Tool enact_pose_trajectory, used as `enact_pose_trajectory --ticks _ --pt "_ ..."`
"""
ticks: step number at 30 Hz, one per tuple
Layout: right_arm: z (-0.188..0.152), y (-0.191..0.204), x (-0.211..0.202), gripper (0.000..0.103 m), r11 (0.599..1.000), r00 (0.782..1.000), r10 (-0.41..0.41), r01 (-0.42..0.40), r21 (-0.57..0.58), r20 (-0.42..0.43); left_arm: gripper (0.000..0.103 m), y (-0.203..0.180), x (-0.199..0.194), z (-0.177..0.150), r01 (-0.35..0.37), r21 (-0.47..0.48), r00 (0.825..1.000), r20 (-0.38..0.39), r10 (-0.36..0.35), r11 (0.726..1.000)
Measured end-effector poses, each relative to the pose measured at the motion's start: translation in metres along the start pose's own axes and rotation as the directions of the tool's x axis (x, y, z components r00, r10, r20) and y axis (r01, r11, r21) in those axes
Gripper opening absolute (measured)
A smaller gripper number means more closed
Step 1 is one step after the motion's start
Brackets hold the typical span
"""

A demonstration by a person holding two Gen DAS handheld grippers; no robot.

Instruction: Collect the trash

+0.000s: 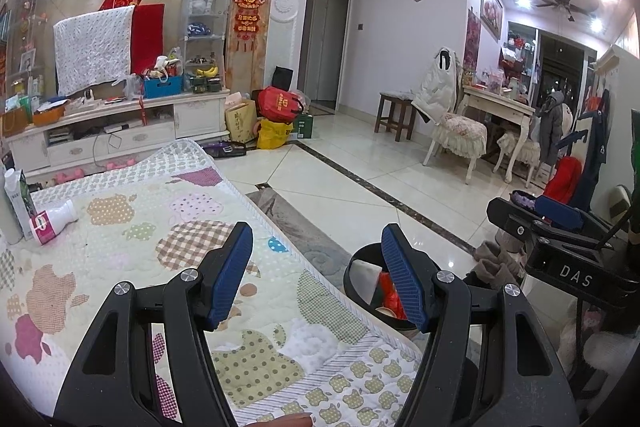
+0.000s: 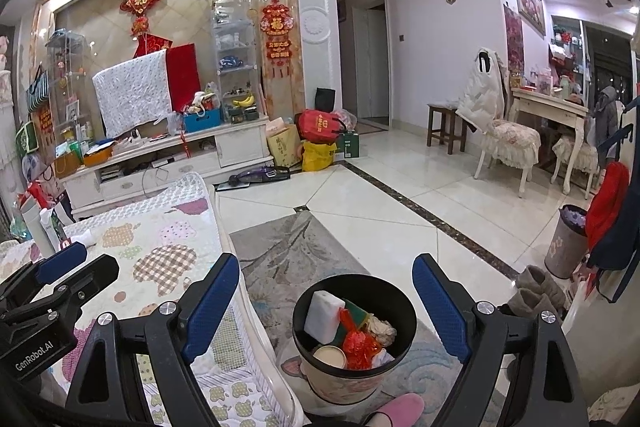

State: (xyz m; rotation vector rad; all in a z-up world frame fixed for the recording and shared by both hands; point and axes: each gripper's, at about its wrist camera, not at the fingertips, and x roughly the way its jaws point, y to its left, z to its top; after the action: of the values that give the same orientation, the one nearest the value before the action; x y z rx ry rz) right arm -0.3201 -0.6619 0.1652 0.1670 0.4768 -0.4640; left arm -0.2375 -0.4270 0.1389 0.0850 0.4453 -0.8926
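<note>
One trash bin [image 2: 354, 337] stands on the grey patterned rug [image 2: 280, 251] just beside the edge of the quilt-covered table [image 1: 132, 239], and we see it best from the right wrist view: a round bin with a black rim and a pale, flower-printed body. Inside we count a white block [image 2: 324, 315], a crumpled red wrapper [image 2: 360, 345], a green piece, a wad of beige paper [image 2: 382, 331] and a round cream-coloured lid or cup [image 2: 330, 357], all heaped close together. A pink slipper [image 2: 400, 407] lies on the rug just in front of the bin.

On the table we count two things left at its far corner: one white bottle with a pink label [image 1: 54, 221], lying on its side, and one upright carton [image 1: 18, 201] just beside it. A second, taller bin [image 2: 566, 241] stands well apart across the tiled floor.

We hold two grippers. Our left gripper [image 1: 316, 275] hovers over the table edge with its blue fingers [image 1: 232, 275] moderately spread, nothing between them and nothing touched; past the right-hand finger the bin [image 1: 370, 285] shows partly hidden. Our right gripper [image 2: 326, 311] is above the bin, its fingers [image 2: 210, 307] spread wide and empty, the bin framed in the gap below them without contact.
</note>
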Motion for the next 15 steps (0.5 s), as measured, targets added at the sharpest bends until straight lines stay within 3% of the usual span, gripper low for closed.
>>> enact_pose_trajectory --ticks 15 --pt "0.0034 0.0024 0.0043 0.087 1.000 1.000 0.011 -0.011 -0.004 -0.016 0.066 0.0009 0.0002 -0.0003 -0.002 0.002 1.000 -0.004 0.002 1.000"
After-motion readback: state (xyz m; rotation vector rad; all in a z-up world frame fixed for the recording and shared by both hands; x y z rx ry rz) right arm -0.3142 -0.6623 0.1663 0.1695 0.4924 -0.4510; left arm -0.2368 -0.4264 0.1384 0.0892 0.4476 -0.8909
